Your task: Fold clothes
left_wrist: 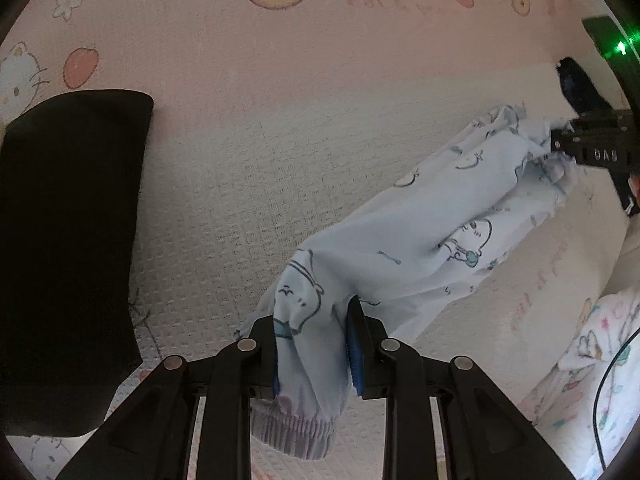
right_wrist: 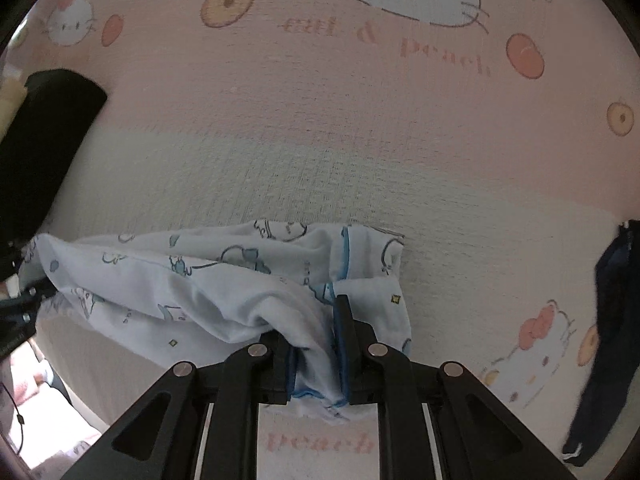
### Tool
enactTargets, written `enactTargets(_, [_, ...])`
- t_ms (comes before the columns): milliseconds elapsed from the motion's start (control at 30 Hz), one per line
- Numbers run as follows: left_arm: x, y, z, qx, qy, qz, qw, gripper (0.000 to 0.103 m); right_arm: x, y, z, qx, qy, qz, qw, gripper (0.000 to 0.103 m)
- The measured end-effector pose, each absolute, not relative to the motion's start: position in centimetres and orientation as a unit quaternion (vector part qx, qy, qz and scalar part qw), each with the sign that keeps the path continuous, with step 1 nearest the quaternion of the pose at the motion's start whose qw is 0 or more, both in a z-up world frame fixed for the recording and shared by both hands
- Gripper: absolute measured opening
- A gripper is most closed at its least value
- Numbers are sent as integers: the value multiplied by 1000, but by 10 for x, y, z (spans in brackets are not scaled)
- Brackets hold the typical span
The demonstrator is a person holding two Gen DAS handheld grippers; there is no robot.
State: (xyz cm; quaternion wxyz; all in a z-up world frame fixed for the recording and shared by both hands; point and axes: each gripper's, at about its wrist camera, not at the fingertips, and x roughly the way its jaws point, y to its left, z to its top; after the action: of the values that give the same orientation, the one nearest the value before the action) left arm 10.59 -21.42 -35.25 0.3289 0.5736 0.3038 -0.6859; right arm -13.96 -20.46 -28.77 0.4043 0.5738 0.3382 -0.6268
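Note:
A pale blue child's garment with cartoon prints (left_wrist: pixel 424 232) hangs stretched between my two grippers above a pink Hello Kitty sheet (left_wrist: pixel 280 80). My left gripper (left_wrist: pixel 314 344) is shut on its ribbed cuff end, which hangs below the blue pads. My right gripper (right_wrist: pixel 316 352) is shut on the other, blue-piped end of the garment (right_wrist: pixel 192 288). The right gripper also shows at the right edge of the left wrist view (left_wrist: pixel 592 152), holding the bunched cloth.
A folded black garment (left_wrist: pixel 68 240) lies on the sheet at the left, also in the right wrist view (right_wrist: pixel 44 148). A dark navy garment (right_wrist: pixel 608 340) lies at the right. A printed white cloth (left_wrist: pixel 592 380) is at lower right.

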Motion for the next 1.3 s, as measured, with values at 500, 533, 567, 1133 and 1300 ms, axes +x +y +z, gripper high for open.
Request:
enactTargets(500, [168, -201, -316, 421, 452, -685, 386, 64, -165, -95, -239, 458, 100, -750, 466, 79])
enactTargets(533, [174, -197, -316, 412, 463, -680, 393, 64, -169, -89, -238, 462, 91, -750, 464, 79])
enactTargets(567, [179, -194, -316, 403, 472, -674, 400, 64, -173, -87, -239, 469, 102, -749, 457, 79])
enactTargets(1133, [164, -182, -330, 391, 457, -670, 435, 64, -149, -112, -271, 444, 243, -684, 525, 79])
enactTargets(1300, [156, -182, -333, 419, 430, -665, 444, 64, -150, -111, -284, 446, 273, -676, 519, 79])
